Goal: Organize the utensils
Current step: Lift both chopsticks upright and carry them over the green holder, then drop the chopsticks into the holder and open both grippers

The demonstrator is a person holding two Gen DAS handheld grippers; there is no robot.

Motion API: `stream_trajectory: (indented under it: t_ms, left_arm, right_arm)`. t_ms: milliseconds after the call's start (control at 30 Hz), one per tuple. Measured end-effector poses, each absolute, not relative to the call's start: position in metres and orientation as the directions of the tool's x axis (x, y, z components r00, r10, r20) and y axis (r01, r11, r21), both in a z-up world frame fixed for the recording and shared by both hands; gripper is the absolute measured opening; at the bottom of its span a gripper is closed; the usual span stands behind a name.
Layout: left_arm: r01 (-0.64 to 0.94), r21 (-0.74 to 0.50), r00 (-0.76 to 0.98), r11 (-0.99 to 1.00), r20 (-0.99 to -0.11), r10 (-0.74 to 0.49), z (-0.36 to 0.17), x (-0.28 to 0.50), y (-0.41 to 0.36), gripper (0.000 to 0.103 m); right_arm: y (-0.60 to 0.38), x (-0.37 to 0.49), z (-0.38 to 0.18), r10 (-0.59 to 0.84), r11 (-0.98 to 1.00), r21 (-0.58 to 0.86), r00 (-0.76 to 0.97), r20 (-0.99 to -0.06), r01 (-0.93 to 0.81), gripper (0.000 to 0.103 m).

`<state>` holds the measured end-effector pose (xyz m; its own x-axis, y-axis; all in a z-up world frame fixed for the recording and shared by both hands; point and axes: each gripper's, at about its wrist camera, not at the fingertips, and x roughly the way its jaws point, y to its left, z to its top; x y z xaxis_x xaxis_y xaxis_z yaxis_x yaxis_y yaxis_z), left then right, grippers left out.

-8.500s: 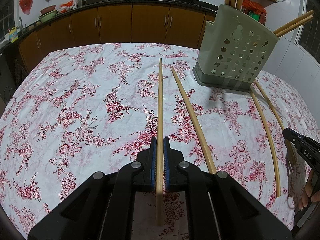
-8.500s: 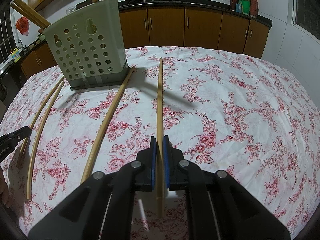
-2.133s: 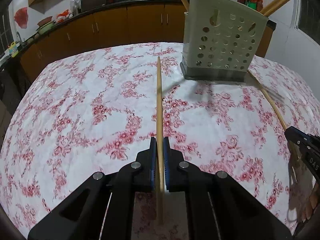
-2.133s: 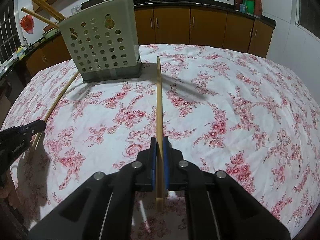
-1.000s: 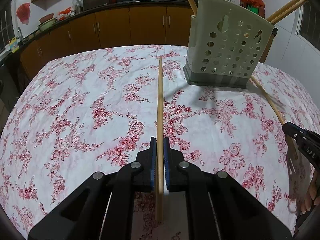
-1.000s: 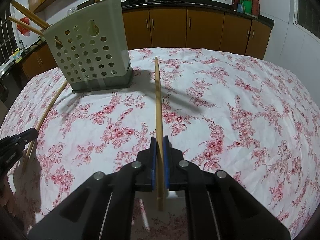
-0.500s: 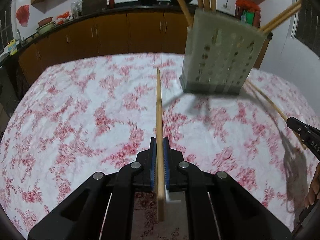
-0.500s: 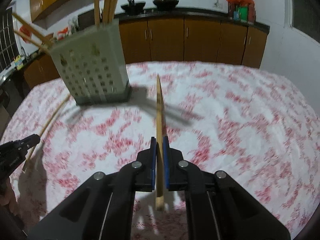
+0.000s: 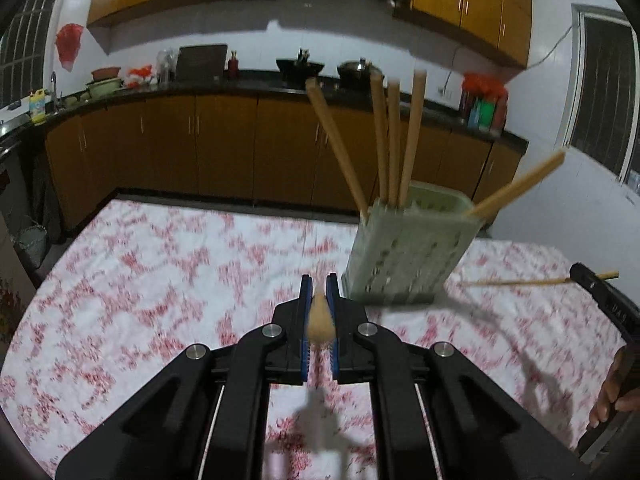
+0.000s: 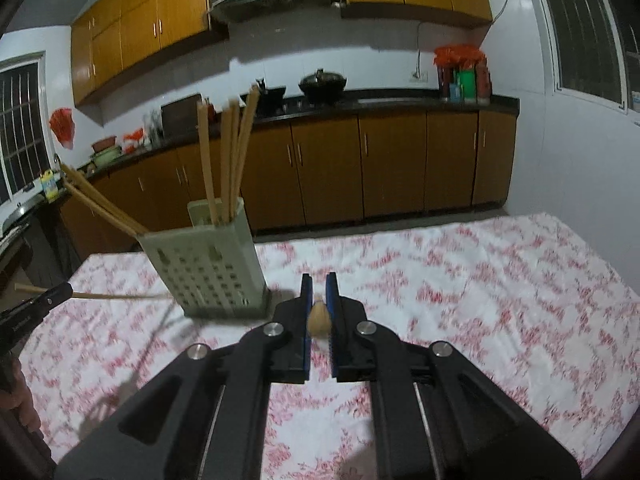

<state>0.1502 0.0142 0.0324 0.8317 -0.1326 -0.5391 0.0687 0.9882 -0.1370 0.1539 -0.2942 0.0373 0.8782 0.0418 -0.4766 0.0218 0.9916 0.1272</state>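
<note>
both raised over the floral tablecloth [image 9: 140, 280], tilted slightly downward: left gripper [image 9: 319, 292] and right gripper [image 10: 319, 290] each clamped on a chopstick [image 9: 319, 318], beside the green holder [image 9: 404, 252].

Left wrist view: looks forward along the left claw [image 9: 319, 300], angled down over the floral-clothed counter [image 9: 160, 280], facing the kitchen cabinets [image 9: 224, 144].
Right wrist view: same forward, downward look along the right claw [image 10: 319, 300], from the other side.
Nearness: close above the counter.
Shared: the green chopstick holder [image 9: 404, 248] [image 10: 208, 268], the cloth, the cabinets.
</note>
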Motion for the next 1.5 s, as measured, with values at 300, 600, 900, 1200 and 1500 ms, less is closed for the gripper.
stream_trajectory:
  t_ms: [300,600,900,1200,1500]
  left_arm:
    - [0.092,-0.142,0.863,0.986,-0.482,-0.150,0.061,0.148,0.018,0.008]
    - [0.194,-0.160,0.870,0.968,-0.429,-0.245,0.097,0.131,0.010,0.008]
    - [0.255,-0.153,0.899,0.955,-0.326,-0.292,0.139,0.124,-0.001,0.008]
    - [0.210,-0.154,0.951,0.965,-0.195,-0.238,0.165,0.144,-0.013,0.008]
    - [0.206,-0.126,0.940,0.970,-0.250,-0.232,0.142,0.166,-0.029,0.008]
  right_arm:
    - [-0.293,0.147,0.066,0.070,0.989,0.146,0.910,-0.410,-0.010,0.008]
    - [-0.297,0.132,0.117,0.188,0.964,0.240,0.931,-0.312,-0.114,0.008]
    - [-0.289,0.129,0.161,0.239,0.945,0.269,0.954,-0.179,-0.186,0.008]
    - [-0.273,0.153,0.173,0.229,0.953,0.231,0.964,-0.134,-0.194,0.008]
    - [-0.264,0.182,0.168,0.213,0.958,0.225,0.968,-0.131,-0.180,0.008]
